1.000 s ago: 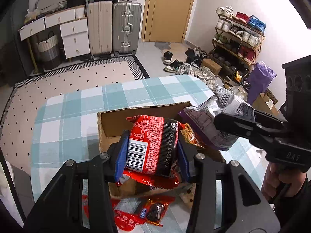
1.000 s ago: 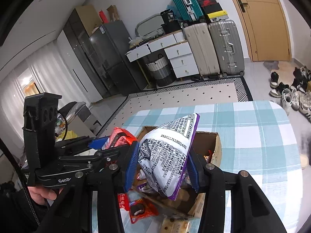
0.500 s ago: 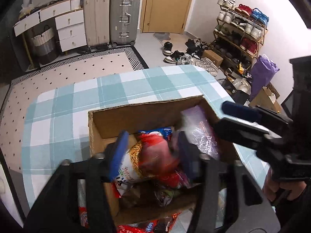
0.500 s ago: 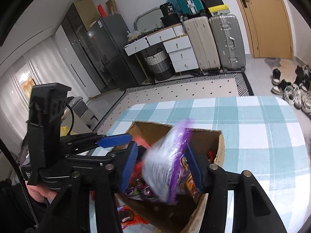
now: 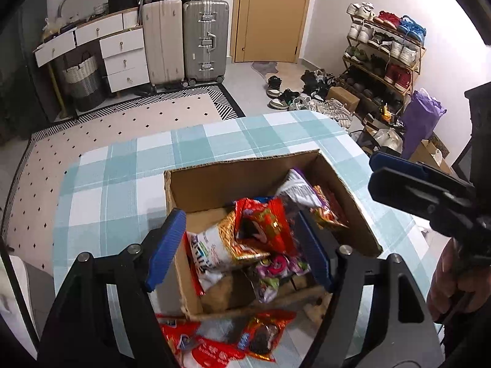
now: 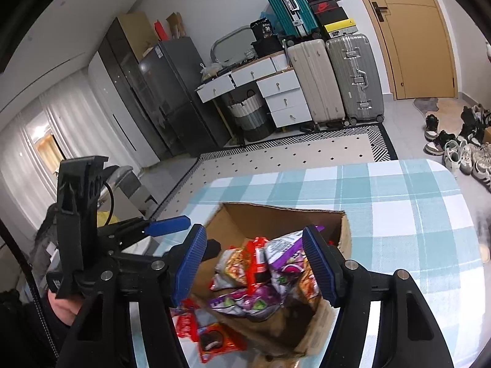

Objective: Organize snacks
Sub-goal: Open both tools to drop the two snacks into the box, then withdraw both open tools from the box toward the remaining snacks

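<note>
1. Both snack packets have left the jaws since a second ago: the red packet, then pinched by the left gripper, and the white-and-purple packet, then pinched by the right gripper, now lie inside the cardboard box.
2. Left gripper: jaws have just been opening and stand apart; the blue pads touch nothing. Red packet sits below and between them, on top of a white-and-gold bag.
3. Right gripper: jaws have just been opening, also apart, pads clear of any packet. White-and-purple packet lies just under its right pad, leaning on the heap of other snacks.
4. Box stands directly ahead of and beneath both grippers, on the blue-and-white checked tablecloth. Its far half is bare cardboard floor; the packets crowd the near half.
5. On the cloth, nearer than the box and under the left gripper, more red packets, one showing a dark round biscuit.
6. From the left view, the right gripper comes in from the right edge, a hand on its grip.
7. Beyond the table: patterned rug, suitcases, a shoe rack.
</note>
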Motion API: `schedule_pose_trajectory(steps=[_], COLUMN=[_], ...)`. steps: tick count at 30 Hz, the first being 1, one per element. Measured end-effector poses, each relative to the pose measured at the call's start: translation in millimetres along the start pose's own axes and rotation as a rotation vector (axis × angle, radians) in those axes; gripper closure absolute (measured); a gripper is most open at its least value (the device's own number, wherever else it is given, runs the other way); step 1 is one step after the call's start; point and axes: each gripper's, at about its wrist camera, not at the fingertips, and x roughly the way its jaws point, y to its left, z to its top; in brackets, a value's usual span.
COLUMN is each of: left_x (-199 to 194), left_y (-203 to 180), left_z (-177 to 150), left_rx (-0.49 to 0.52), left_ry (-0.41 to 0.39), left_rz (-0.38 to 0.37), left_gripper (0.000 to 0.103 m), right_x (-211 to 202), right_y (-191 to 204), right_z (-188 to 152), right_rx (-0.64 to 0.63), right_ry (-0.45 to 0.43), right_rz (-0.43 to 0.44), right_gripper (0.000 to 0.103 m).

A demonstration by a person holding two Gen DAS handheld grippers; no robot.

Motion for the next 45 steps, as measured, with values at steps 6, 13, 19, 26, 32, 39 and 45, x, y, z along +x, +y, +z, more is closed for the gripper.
schedule_pose_trajectory(steps=[6, 13, 19, 26, 32, 39, 45], left_x=[-30.6, -70.4, -99.0, -127.1, -140.6, -138.8, -134.1], left_y=[-6.1, -16.7, -25.4, -29.6, -31.2, -29.1, -29.9], left_z=[-12.1, -30.6, -51.4, -78.4, -105.5, -136.4, -157.6], left_rx=[-0.014, -0.024, -0.007, -0.051, -0.091, -0.132, -0.137], left_ry=[-0.023, -0.067, -0.096, -0.135, -0.143, -0.126, -0.125], left_rz=[0.030, 0.056, 0.085, 0.054, 0.036, 0.054, 0.065], left_gripper=[0.030, 0.023, 0.021, 0.015, 0.005, 0.001, 0.001], right_x=[-21.4, -53.4, -75.9, -93.4, -108.1, -120.0, -118.7], right_y=[20.3, 41.2, 61.5, 72.7, 74.8, 73.0, 70.2], right_z=[-5.7, -18.4, -38.4, -63.1, -83.5, -113.1, -133.1], right_rx=[-0.045, -0.093, -0.153, -0.162, -0.132, -0.109, -0.106], right_ry=[-0.017, -0.057, -0.076, -0.081, -0.090, -0.105, -0.084], right_rz=[-0.014, -0.023, -0.073, -0.078, -0.076, -0.086, -0.113], right_gripper=[0.030, 0.023, 0.017, 0.017, 0.016, 0.016, 0.016])
